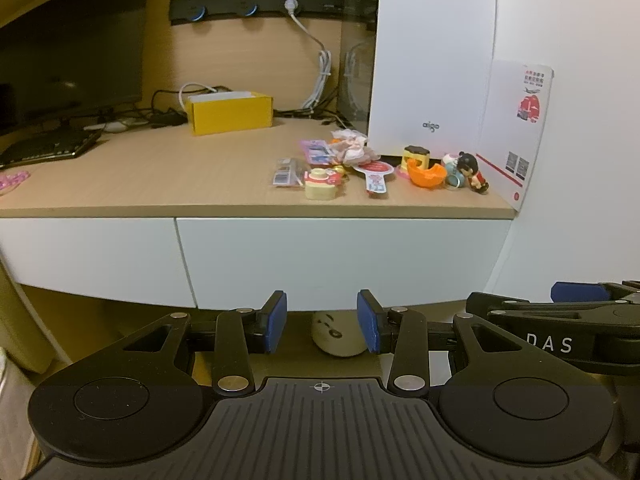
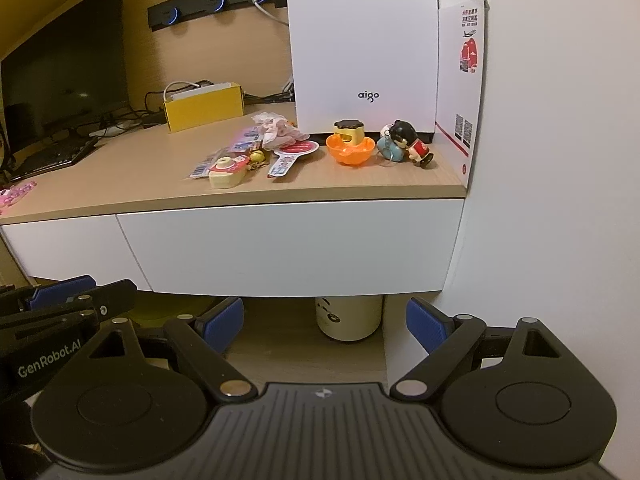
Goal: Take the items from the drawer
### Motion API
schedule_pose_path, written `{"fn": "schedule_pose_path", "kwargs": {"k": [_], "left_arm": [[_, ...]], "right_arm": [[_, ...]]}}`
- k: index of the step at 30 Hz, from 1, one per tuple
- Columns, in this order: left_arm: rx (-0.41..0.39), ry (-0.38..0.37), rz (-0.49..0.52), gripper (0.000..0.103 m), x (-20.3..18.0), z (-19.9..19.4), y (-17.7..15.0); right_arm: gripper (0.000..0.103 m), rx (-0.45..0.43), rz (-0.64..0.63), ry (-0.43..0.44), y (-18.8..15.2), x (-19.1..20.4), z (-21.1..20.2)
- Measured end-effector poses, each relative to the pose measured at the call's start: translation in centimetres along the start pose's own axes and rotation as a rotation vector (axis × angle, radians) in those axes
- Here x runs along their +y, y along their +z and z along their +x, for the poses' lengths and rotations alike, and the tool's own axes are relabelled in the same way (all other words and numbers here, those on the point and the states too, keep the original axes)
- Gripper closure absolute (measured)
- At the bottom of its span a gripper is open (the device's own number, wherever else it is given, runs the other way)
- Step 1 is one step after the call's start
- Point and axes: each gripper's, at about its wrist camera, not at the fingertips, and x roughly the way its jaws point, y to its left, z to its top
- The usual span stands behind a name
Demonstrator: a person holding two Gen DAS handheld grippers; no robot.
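Observation:
The white drawer front [image 1: 340,260] [image 2: 288,246] under the wooden desk top is closed. Small toys lie on the desk above it: a cream toy camera [image 1: 320,184] [image 2: 226,172], an orange bowl [image 1: 426,174] [image 2: 350,150], a small doll figure [image 1: 474,172] [image 2: 412,144], a paddle-shaped card [image 1: 376,178] [image 2: 290,158]. My left gripper [image 1: 322,322] hangs open below the drawer's lower edge, nothing between its blue pads. My right gripper [image 2: 324,326] is open wider, also below the drawer front and empty. Each gripper shows at the other view's edge.
A white aigo box [image 1: 432,56] [image 2: 362,44] stands at the back right against a white wall [image 2: 560,160]. A yellow box [image 1: 230,112], cables, a dark monitor [image 1: 68,48] and a keyboard sit left. A cream cylinder [image 2: 348,320] stands on the floor under the desk.

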Motion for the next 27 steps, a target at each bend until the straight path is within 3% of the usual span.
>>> {"fn": "schedule_pose_path", "kwargs": {"k": [27], "left_arm": [[0.005,-0.021,0.020,0.060,0.09,0.57,0.23]], "right_arm": [[0.014,0.011,0.018,-0.004,-0.13,-0.22,0.15]]}}
